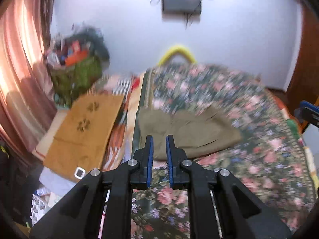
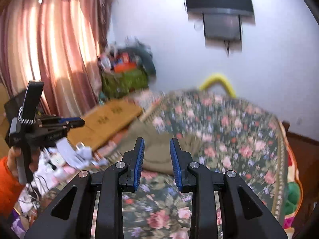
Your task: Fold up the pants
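Right wrist view: cardboard sheet (image 2: pixel 111 119) beside pants (image 2: pixel 159 149) on floral blanket (image 2: pixel 229 129).

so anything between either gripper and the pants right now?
Nothing visible. The olive pants lie bunched on the floral bedspread, straight ahead of the left gripper and right gripper. Both jaws open and empty; only bare bedspread lies between.
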